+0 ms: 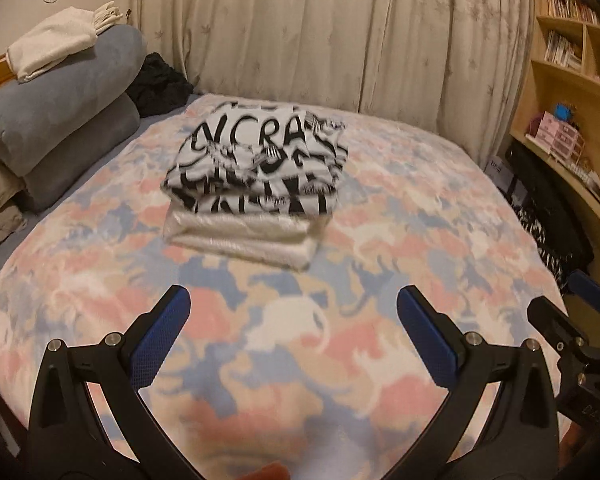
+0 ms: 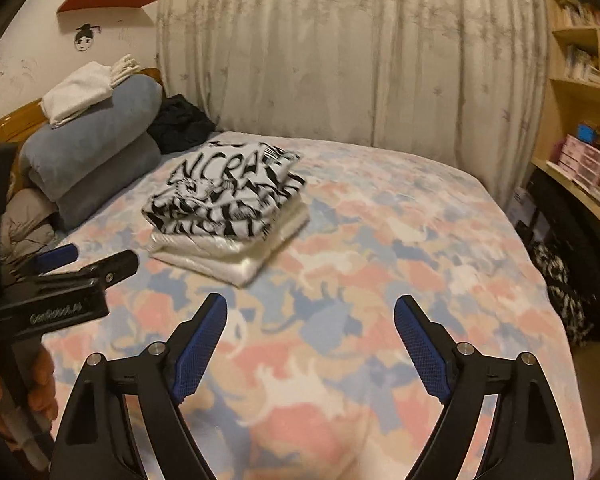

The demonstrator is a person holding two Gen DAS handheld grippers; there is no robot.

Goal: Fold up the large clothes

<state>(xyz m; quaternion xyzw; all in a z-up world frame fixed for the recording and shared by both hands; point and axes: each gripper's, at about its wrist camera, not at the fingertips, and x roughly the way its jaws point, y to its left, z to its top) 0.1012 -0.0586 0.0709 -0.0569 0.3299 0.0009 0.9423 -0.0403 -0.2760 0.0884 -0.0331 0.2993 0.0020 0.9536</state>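
Nearest the lens, the left gripper (image 1: 293,304) hangs over the bed with its two black arms spread wide and its blue textured pads (image 1: 162,340) facing each other across bare blanket; nothing sits between them. Likewise the right gripper (image 2: 310,312) stands wide apart and empty, its blue pads (image 2: 422,350) above the same bedding. In the right wrist view the left gripper shows from the side at the left edge, gripped by a person's hand (image 2: 40,384) around its black handle.

Beneath both tools lies a fleecy blanket printed with pink, blue, beige and white animal shapes (image 1: 400,208), covering the mattress. On it, toward the far half of the bed and well apart from both grippers, sits the folded white garment with bold black lettering and scribbled figures (image 1: 260,160). It rests squarely on top of a folded plain white garment (image 1: 240,240), the two making one neat stack.

At the left, against the headboard side, two rolled blue-grey plush pillows (image 1: 64,108) are piled one on the other, with a folded white cloth (image 1: 52,44) lying on the upper one. A crumpled black fabric bundle (image 1: 160,84) sits just beside them by the pale patterned curtain (image 1: 320,28), which runs along the far edge of the bed. Light wooden shelves with books and small pink drawers (image 1: 564,64) stand at the right.
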